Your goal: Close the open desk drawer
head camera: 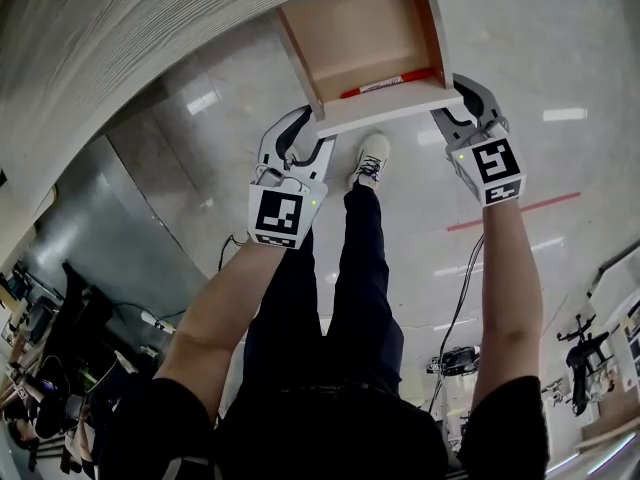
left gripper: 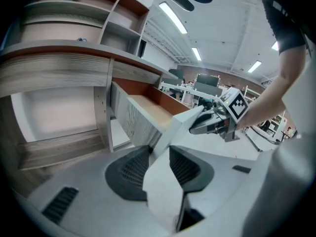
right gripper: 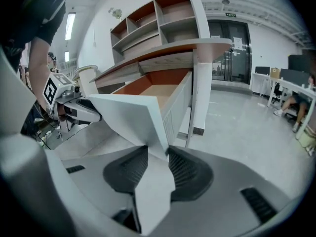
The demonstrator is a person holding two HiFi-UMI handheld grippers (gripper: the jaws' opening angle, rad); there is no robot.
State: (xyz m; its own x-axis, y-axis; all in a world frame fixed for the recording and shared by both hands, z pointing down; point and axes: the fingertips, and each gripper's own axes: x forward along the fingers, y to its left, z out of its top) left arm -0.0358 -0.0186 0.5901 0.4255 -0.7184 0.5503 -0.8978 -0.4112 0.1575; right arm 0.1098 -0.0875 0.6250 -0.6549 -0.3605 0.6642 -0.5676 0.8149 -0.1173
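Observation:
The desk drawer (head camera: pixel 355 38) stands pulled out from under the grey wood-grain desk top (head camera: pixel 120 48). A red marker (head camera: pixel 385 83) lies inside it against the white drawer front (head camera: pixel 390 108). My left gripper (head camera: pixel 312 138) is shut on the front's left corner, and in the left gripper view the panel (left gripper: pixel 173 132) fills the gap between my left gripper's (left gripper: pixel 159 157) pads. My right gripper (head camera: pixel 458 103) is shut on the right corner, and in the right gripper view the drawer front (right gripper: pixel 128 117) is pinched in my right gripper (right gripper: pixel 158 159).
The person's legs and a white shoe (head camera: pixel 372 158) are on the floor right below the drawer. A red floor line (head camera: pixel 510 213) and cables (head camera: pixel 460 298) lie to the right. Shelves (right gripper: pixel 158 19) rise above the desk, and a desk leg (right gripper: pixel 200 98) stands beside the drawer.

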